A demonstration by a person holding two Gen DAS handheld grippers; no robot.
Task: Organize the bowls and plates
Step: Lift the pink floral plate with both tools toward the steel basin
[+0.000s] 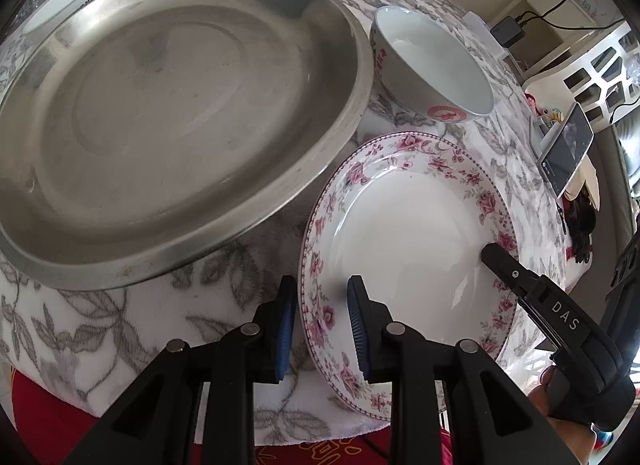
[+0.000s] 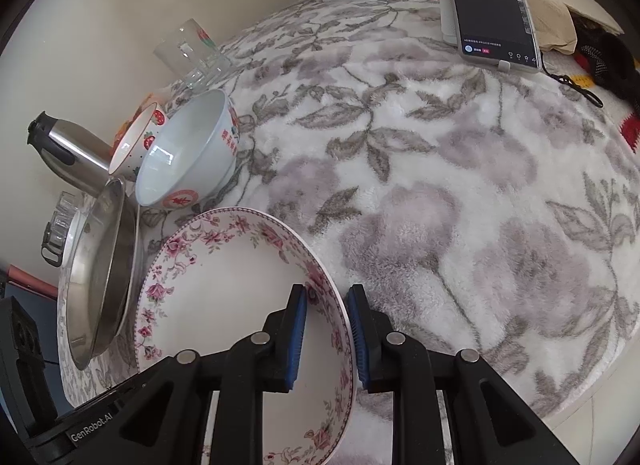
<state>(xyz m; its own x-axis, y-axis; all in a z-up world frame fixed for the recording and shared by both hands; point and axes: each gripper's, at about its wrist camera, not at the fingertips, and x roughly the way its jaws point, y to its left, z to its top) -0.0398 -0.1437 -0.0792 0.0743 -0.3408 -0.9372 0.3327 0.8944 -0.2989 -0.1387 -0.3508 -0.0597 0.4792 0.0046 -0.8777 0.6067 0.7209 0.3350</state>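
Floral-rimmed plate (image 1: 408,233) lies on the cloth-covered surface (image 1: 120,325), just beside the big steel basin (image 1: 172,117) and near a white bowl (image 1: 432,65) with a red emblem. In the left wrist view, the left claw (image 1: 322,329) straddles the plate's near-left rim, one blue pad outside the edge and one over the plate's face; the gap is narrow, and it looks clamped on the rim, though contact on the outer pad is hard to confirm. The right claw's finger reaches onto the plate's far-right rim. In the right wrist view, the right claw (image 2: 326,335) has its two pads on either side of the plate's rim, drawn close and gripping it, and the plate appears tilted up off the cloth on that side. Behind it stand the basin, the white bowl, a strawberry-patterned bowl (image 2: 138,145), a steel kettle (image 2: 68,153) and a glass (image 2: 188,53). Judged from this, the step in hand is a two-handed pick-up of the plate; next comes a level lift, both grips kept firm, clear of the basin's rim.
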